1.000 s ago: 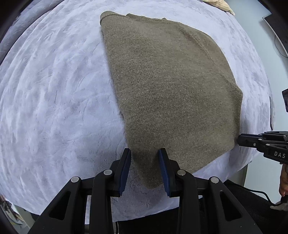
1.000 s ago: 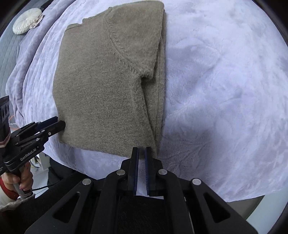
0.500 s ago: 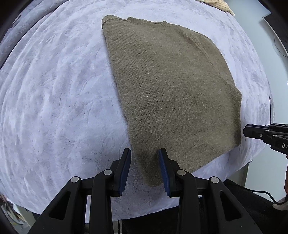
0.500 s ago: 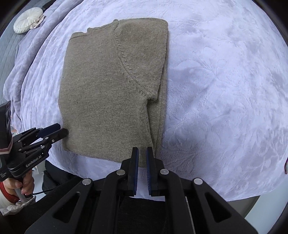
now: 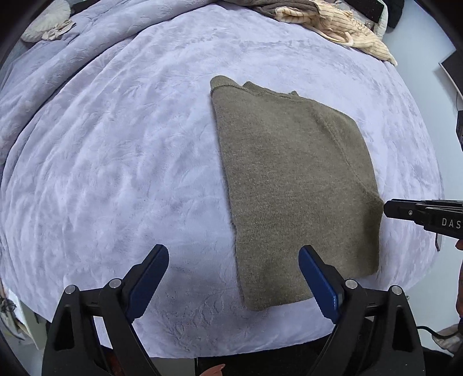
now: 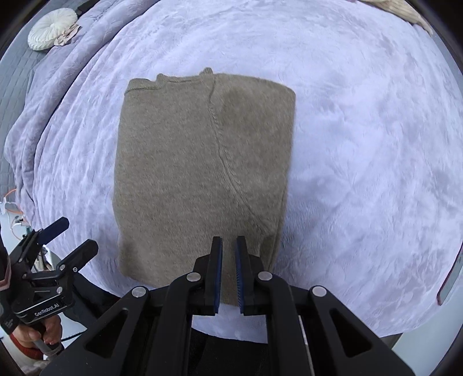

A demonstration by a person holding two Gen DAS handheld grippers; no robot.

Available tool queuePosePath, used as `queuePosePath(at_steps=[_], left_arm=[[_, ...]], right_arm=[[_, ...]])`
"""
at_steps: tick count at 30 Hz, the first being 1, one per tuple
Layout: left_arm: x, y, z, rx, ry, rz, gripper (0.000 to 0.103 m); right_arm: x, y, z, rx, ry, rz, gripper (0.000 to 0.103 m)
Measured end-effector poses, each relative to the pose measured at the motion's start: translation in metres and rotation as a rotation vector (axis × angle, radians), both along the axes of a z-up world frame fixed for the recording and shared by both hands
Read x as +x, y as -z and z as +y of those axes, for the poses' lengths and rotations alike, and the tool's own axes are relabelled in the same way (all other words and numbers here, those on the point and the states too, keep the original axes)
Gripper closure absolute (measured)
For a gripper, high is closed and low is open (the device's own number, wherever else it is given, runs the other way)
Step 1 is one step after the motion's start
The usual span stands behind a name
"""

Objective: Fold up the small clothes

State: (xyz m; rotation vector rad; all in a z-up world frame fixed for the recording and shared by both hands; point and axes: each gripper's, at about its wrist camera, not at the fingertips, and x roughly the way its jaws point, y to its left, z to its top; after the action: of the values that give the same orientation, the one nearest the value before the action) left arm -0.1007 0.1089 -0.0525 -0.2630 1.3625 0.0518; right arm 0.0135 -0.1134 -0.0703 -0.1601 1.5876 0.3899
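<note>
Item under task: olive knit sweater (image 5: 295, 185), lying flat on the lavender plush blanket (image 5: 115, 173), already folded into a compact rectangle with the collar at the far edge and a sleeve seam running down the top layer.

Position: right of centre in the left wrist view, its near edge close to the near edge of the bed.

Left gripper (image 5: 233, 277): fingers spread wide, nothing between them; the right-hand blue pad (image 5: 317, 286) overlaps the sweater's near edge in the picture, the left one stands over bare blanket.

Right gripper (image 6: 229, 266): fingers drawn to a narrow slit, apparently empty; it sits over the sweater's near right part. Whether it touches the knit cannot be told.

Change noted: a second ago the left fingers were much closer together at the near left corner of the garment; they have since opened fully and the camera has drawn back, so more of the bed shows. The right gripper's gap is unchanged, and it has shifted from the right edge to over the cloth.

Meaning for task: in my judgement the last fold has been let go and this garment is essentially done.

Other items: beige knitted garment (image 5: 347, 29) at the far right, round cream cushion (image 6: 52, 27) at the far left.

Risk: the right gripper, if withdrawn carelessly, could drag the top layer.
</note>
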Motion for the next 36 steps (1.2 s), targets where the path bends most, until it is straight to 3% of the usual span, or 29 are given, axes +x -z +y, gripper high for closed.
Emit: queuePosePath(at_steps=[1, 2, 3, 4, 5, 12, 17, 26, 36], left_arm=[[0.000, -0.001, -0.001, 0.005, -0.010, 0.004, 0.002], [-0.002, -0.002, -0.002, 0.012, -0.021, 0.004, 0.000], [-0.002, -0.003, 0.000, 0.008, -0.027, 0.003, 0.000], [-0.004, -0.001, 0.000, 0.004, -0.030, 0.004, 0.000], [-0.004, -0.001, 0.000, 0.005, -0.034, 0.007, 0.000], [0.000, -0.005, -0.001, 0.030, -0.031, 0.010, 0.000], [0.005, -0.012, -0.001, 0.059, -0.031, -0.002, 0.000], [0.012, -0.023, 0.007, 0.086, -0.078, -0.026, 0.000], [0.017, -0.027, -0.004, 0.119, -0.039, -0.009, 0.000]], right_arm=[[0.001, -0.002, 0.003, -0.002, -0.005, -0.007, 0.078], [0.002, -0.004, 0.007, -0.002, -0.012, -0.016, 0.057], [0.002, -0.006, 0.009, -0.004, -0.017, -0.029, 0.045], [0.003, -0.007, 0.012, -0.007, -0.019, -0.041, 0.025], [0.004, -0.010, 0.014, -0.012, -0.018, -0.060, 0.019], [0.004, -0.018, 0.015, -0.021, 0.012, -0.118, 0.016], [0.004, -0.020, 0.010, -0.020, 0.051, -0.136, 0.001], [0.002, -0.023, 0.002, -0.063, 0.110, -0.133, 0.001], [-0.005, -0.023, -0.012, -0.057, 0.193, -0.128, 0.001]])
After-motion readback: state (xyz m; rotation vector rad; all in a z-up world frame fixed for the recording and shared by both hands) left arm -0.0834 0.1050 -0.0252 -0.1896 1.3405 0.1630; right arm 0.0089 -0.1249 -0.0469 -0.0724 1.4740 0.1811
